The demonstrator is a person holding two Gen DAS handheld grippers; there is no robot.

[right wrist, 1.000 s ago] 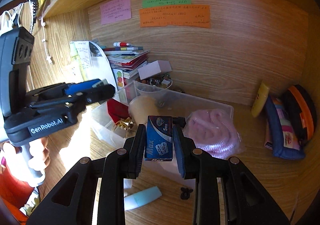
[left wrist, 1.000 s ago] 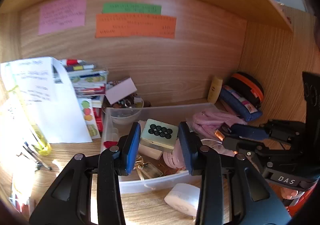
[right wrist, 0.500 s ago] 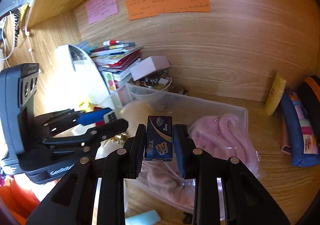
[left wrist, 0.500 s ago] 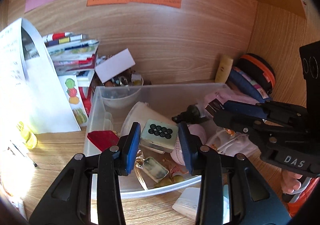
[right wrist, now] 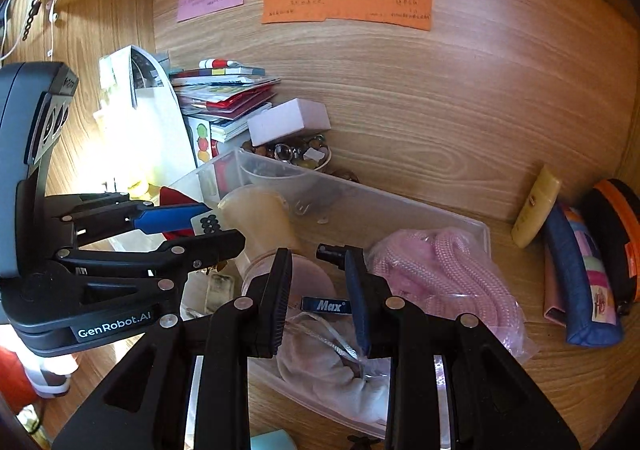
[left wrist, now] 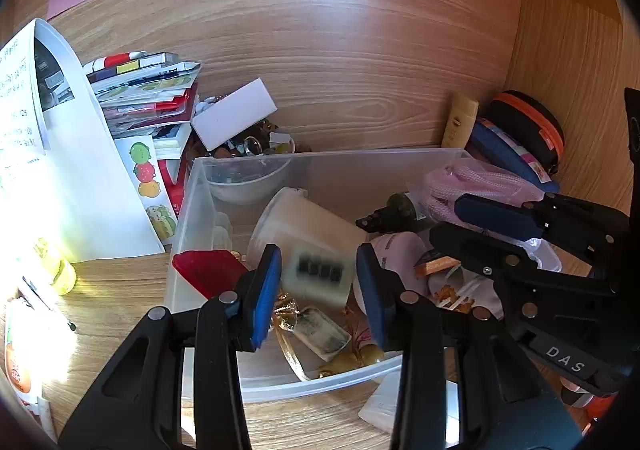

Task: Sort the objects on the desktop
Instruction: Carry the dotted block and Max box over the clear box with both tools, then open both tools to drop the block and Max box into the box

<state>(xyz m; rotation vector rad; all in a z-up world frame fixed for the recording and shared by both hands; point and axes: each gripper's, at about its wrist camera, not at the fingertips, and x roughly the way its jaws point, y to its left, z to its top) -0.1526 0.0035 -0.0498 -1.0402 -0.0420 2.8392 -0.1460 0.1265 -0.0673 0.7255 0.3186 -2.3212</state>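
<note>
the left gripper (left wrist: 318,284) stood open over the clear plastic bin (left wrist: 192,210), its jaws parted wider than the pale green card with black dots (left wrist: 320,274), which appeared blurred between them with a gap on either side; whether it touched either pad could not be told. the right gripper (right wrist: 318,300) was likewise open and held nothing, and the blue max box (right wrist: 326,305) lay in the bin between its fingers, beside the pink rope in a bag (right wrist: 444,270). an overturned translucent cup (left wrist: 300,226) lay in the bin.
</note>
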